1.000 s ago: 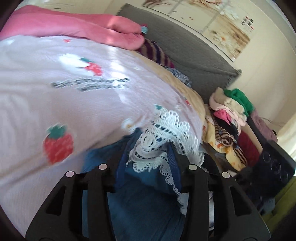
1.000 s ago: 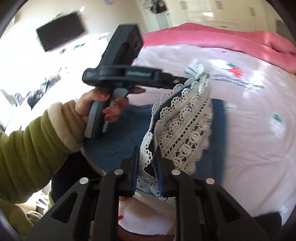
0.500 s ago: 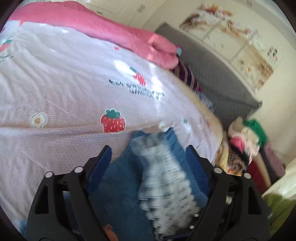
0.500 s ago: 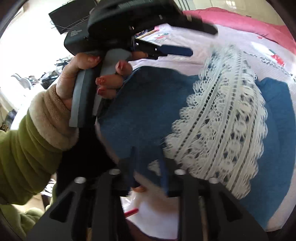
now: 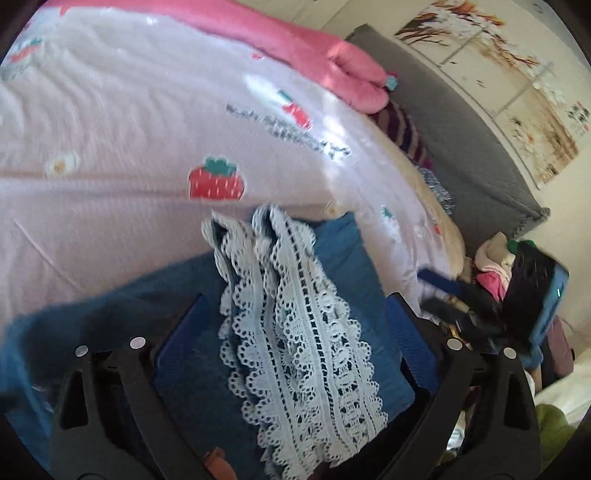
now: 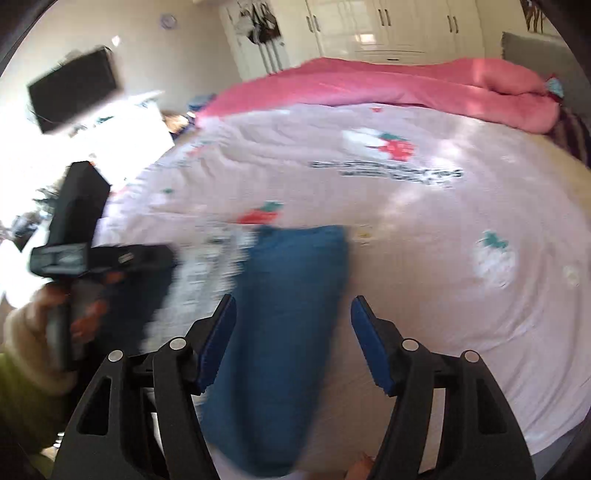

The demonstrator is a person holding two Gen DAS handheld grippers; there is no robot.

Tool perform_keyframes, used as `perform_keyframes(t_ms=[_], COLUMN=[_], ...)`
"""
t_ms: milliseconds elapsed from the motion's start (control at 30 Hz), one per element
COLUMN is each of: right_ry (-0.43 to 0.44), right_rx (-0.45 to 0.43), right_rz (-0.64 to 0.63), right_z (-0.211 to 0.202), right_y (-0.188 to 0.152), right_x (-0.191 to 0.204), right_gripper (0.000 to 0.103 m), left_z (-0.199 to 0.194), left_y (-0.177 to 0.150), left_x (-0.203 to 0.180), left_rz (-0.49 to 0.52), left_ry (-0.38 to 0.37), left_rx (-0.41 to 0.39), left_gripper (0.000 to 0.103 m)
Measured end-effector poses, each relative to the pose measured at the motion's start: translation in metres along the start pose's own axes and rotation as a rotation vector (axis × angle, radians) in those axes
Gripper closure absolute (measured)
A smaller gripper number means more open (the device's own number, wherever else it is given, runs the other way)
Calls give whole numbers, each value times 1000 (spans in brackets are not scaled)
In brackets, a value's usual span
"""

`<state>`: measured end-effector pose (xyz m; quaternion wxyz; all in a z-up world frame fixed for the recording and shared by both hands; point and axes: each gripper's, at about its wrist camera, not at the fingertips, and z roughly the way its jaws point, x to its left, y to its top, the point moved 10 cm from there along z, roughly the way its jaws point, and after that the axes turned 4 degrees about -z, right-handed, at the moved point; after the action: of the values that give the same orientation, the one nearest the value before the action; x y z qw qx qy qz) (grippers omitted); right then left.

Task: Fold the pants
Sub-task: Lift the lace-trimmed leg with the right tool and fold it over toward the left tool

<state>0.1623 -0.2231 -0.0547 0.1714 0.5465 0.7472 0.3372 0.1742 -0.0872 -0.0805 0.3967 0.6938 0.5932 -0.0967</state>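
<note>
Blue lace-trimmed pants [image 5: 332, 266] lie folded on a strawberry-print bedspread [image 5: 129, 122] as the left gripper [image 5: 295, 321] and right gripper [image 6: 293, 332], jaws just opening, stand apart, clamping nothing.

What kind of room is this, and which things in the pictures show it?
Most likely a bedroom in a home. A bed with a strawberry-print cover and a pink quilt fills both views, white wardrobe doors stand behind it, and clothes are piled beside the bed.

Pants [image 5: 343, 258]: lower end cut off by the frame's bottom edge.
Lace trim [image 6: 207, 273]: motion-blurred in the right wrist view.
Bedspread lettering [image 5: 291, 129]: too smeared to read.
Left gripper [image 6: 99, 254]: blurred; fingertips indistinct against dark fabric.
</note>
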Motion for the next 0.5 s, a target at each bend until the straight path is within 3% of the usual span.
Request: perform_keyframes(t_ms=[67, 133, 200, 233, 300, 400, 500], right_ry=[21, 32, 14, 15, -35, -128, -117], right_rx=[5, 8, 40, 62, 124, 159, 122], right_rz=[-5, -10, -18, -22, -46, -44, -15], right_z=[12, 28, 48, 61, 82, 98, 95], right_y=[7, 18, 22, 25, 20, 7, 0], right_x=[-2, -2, -4, -1, -3, -21, -24], right_gripper=[39, 39, 42, 54, 87, 87, 87], left_z=[7, 15, 18, 19, 19, 22, 27], left_y=[-1, 0, 5, 7, 9, 10, 7], left_x=[3, 8, 18, 21, 24, 25, 29], left_rz=[-4, -14, -33, -41, -34, 18, 15], left_ry=[36, 68, 97, 107, 122, 169, 184], left_rx=[5, 14, 21, 23, 24, 21, 19], left_gripper=[19, 51, 66, 74, 77, 76, 75])
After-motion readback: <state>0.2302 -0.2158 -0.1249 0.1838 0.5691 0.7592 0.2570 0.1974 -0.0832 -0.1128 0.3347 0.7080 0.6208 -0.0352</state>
